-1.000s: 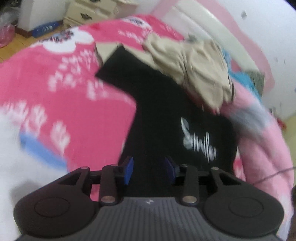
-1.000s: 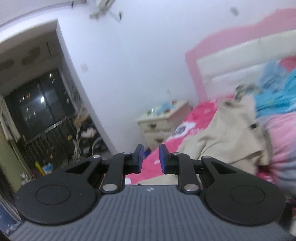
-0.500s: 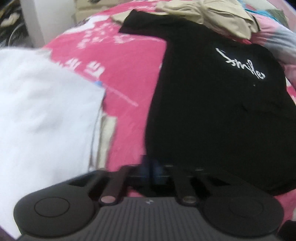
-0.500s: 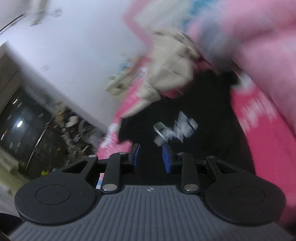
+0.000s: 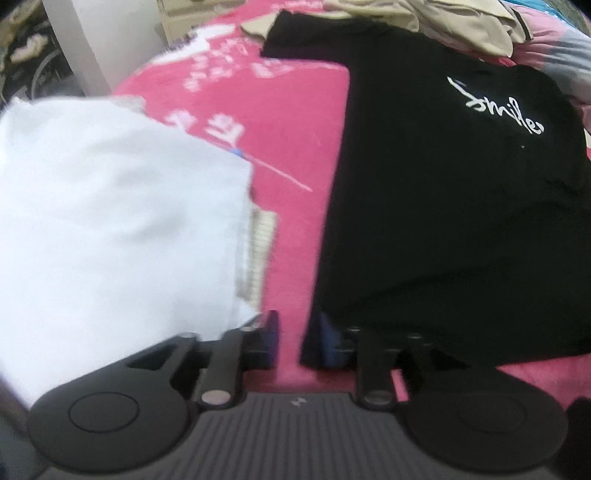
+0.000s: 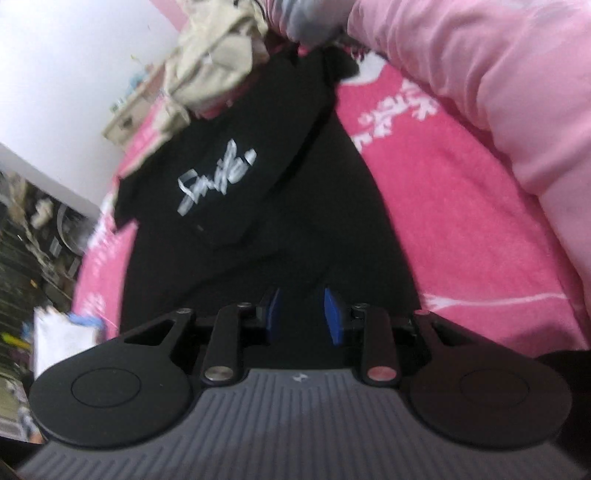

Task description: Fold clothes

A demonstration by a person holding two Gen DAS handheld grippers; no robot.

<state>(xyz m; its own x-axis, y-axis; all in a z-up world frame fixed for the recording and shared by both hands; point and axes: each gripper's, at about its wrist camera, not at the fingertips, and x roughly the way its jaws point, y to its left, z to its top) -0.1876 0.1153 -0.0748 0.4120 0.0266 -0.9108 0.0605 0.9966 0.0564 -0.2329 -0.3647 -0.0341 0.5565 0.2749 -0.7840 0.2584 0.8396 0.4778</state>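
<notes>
A black T-shirt [image 5: 454,206] with white script lettering on the chest lies spread flat on a bright pink bedspread [image 5: 291,118] patterned in white, and we see it from both wrist cameras. In the left view its lower hem corner sits right at our left gripper [image 5: 295,341], whose blue-padded jaws are opening; the gap between them shows pink bedspread, with the shirt's dark edge against the right-hand pad (motion blur keeps us from telling whether cloth is pinched). In the right view our right gripper [image 6: 302,317] points down over the shirt's lower part with its jaws at a narrow gap; black cloth fills the space behind them, but we cannot tell whether the pads touch it. To the left of the shirt, apart from it, lies a white garment [image 5: 110,229]. Beyond the collar end, a crumpled beige garment [image 5: 443,18] overlaps the shirt's top edge. A pale pink quilt [image 6: 498,92] bulges along the shirt's right side in the right view. A cream nightstand [image 6: 125,118] stands beside the bed by a white wall.
</notes>
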